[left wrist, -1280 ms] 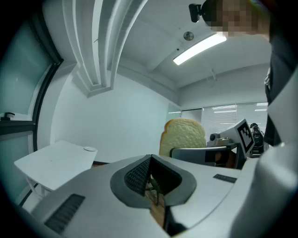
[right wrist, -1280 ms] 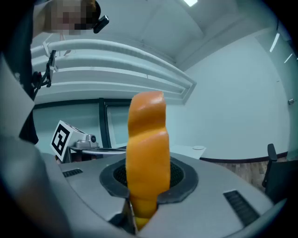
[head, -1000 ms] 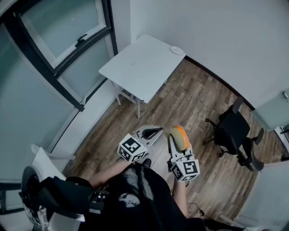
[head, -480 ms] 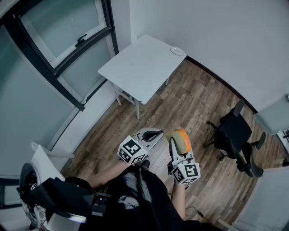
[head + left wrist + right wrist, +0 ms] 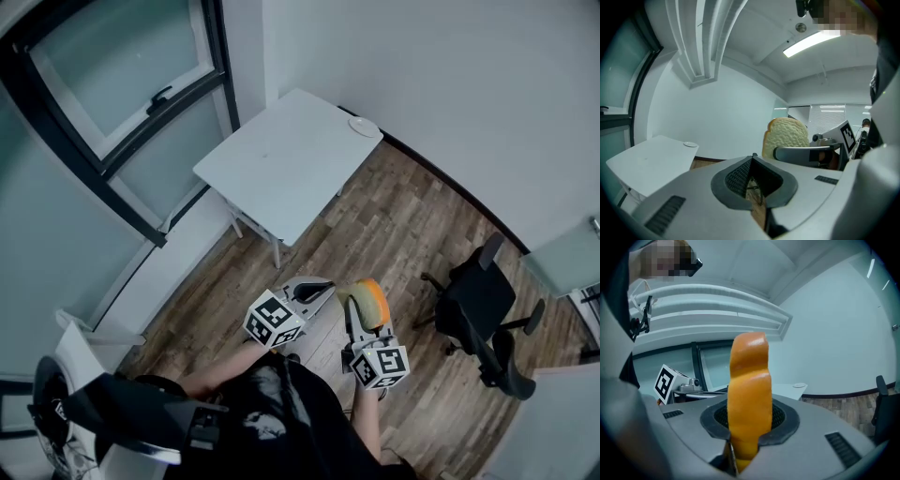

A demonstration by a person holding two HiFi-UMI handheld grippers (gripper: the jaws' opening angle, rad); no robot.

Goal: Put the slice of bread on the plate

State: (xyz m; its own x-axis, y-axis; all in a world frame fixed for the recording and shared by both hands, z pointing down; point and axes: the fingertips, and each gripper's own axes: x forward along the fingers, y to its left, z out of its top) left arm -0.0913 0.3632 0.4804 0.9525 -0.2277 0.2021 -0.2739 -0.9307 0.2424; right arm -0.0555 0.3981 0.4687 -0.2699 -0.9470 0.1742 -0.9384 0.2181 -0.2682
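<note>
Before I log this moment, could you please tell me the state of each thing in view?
slice of bread: upright, off the floor
right claw: shut on the slice of bread
left claw: shut, empty
plate: empty, on the far corner of the table
office chair: unoccupied

Empty left gripper (image 5: 317, 287) jaws together; right gripper (image 5: 359, 307) jaws on bread (image 5: 372, 300)

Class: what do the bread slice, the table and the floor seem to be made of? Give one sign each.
Slice of bread: possibly a foam or plastic replica; pale porous face, smooth glossy orange crust.
Table: probably white laminate; matte, even top.
Floor: wood-look planks with visible grain; laminate or timber unclear.
</note>
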